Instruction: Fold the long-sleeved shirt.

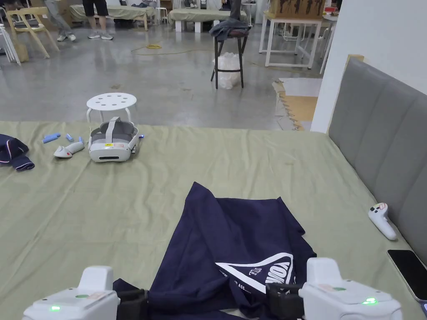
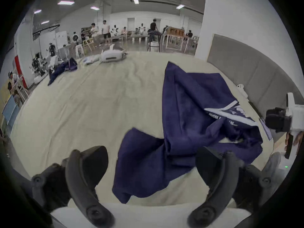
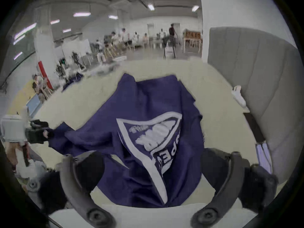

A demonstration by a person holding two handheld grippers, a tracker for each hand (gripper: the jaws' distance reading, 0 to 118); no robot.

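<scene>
The navy long-sleeved shirt lies crumpled on the near part of the bed, which is covered by an olive-green sheet, with a white printed emblem facing up on its right side. A loose flap of the shirt trails toward the left gripper, whose jaws stand spread apart with the fabric lying between them, not pinched. The right gripper also has its jaws spread wide, with the emblem part of the shirt lying between them and no pressure on it.

No containers sit on the bed. At its far left a white headset rests beside a white controller and some small blue pieces; a second dark garment is bunched at the left edge. On the right, near the grey padded headboard, lie another white controller and a dark phone, both apart from the shirt. Beyond the bed stand a white stool and a dark tall stool with cloth on it. The sheet around the shirt is wrinkled.
</scene>
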